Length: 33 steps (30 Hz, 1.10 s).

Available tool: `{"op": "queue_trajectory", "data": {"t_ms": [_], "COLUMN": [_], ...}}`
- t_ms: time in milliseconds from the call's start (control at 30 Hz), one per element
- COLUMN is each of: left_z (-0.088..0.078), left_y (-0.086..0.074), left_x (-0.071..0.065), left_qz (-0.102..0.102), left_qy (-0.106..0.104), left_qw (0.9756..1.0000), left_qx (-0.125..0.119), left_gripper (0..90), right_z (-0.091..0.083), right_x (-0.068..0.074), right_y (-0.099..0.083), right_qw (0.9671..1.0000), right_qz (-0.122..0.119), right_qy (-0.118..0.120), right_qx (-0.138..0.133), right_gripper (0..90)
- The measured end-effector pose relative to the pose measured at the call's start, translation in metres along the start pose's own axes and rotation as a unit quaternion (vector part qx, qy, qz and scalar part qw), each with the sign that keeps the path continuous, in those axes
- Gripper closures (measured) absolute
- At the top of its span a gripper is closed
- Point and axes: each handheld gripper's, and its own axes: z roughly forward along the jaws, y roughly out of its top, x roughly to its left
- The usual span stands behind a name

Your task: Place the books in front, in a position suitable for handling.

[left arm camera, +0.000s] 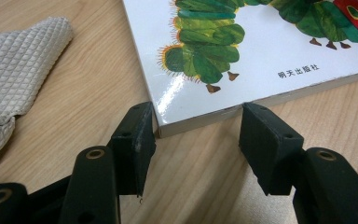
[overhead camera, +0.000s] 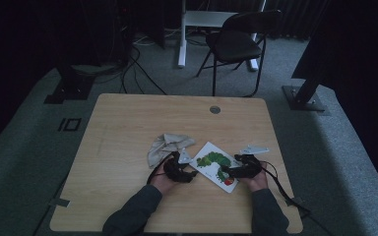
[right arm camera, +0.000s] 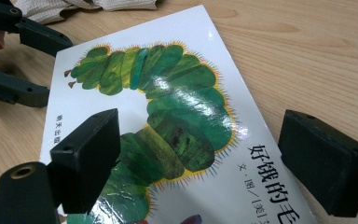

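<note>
Both tools are down at the picture book (overhead camera: 217, 164) now, which lies flat on the desk (overhead camera: 128, 123) a little right of centre, near the person's edge, with a crumpled beige cloth (overhead camera: 165, 146) just beside it on the left.

The left hand-held gripper (left arm camera: 196, 135) has its jaws standing well apart and low at the book's near-left corner: one pad looks to be right against the corner, the other just off the edge, and nothing is pinched. The right hand-held gripper (right arm camera: 214, 158) hovers over the cover with its jaws spread wide across it, gripping nothing.

The risk, as I read it: that cover is glossy, so a pad pressing down could skid instead of catching. The book sits flush on the wood, so a jaw may fail to slip under the edge and simply shove the whole book sideways toward the cloth. A one-corner nip could also let it swing or drop.

As for the book itself: thin, white cover, a big green caterpillar with a red head, dark Chinese lettering, shiny with reflections, closed and lying angled on the wood.
</note>
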Motion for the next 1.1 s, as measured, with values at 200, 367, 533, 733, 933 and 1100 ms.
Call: {"op": "queue_trajectory", "data": {"t_ms": [200,367,533,733,933,1100], "left_z": [-0.002,-0.003,-0.005,-0.007,-0.012,-0.016], "left_y": [-0.001,-0.002,-0.003,-0.005,-0.009,-0.014], "left_x": [-0.004,-0.007,-0.01,-0.013,-0.02,-0.025], "left_qz": [0.005,0.007,0.009,0.013,0.02,0.024], "left_qy": [0.001,0.001,0.002,0.001,0.002,-0.001], "left_qw": [1.0,1.0,0.9999,0.9999,0.9998,0.9997], "left_qx": [0.004,0.004,0.005,0.005,0.006,0.005], "left_gripper": [45.6,45.5,45.5,45.5,45.5,45.5], "right_z": [-0.001,-0.002,-0.003,-0.004,-0.002,0.001], "right_x": [0.002,0.003,0.005,0.007,0.009,0.013], "right_y": [-0.001,-0.002,-0.003,-0.004,-0.005,-0.004], "right_qw": [1.0,1.0,1.0,1.0,0.9999,0.9998], "right_qz": [-0.001,-0.004,-0.004,-0.004,-0.009,-0.014], "right_qy": [0.001,0.002,0.002,0.003,0.009,0.013], "right_qx": [0.002,0.002,0.003,0.004,0.005,0.01], "right_gripper": [13.0,13.0,13.0,13.0,12.9,12.8]}}
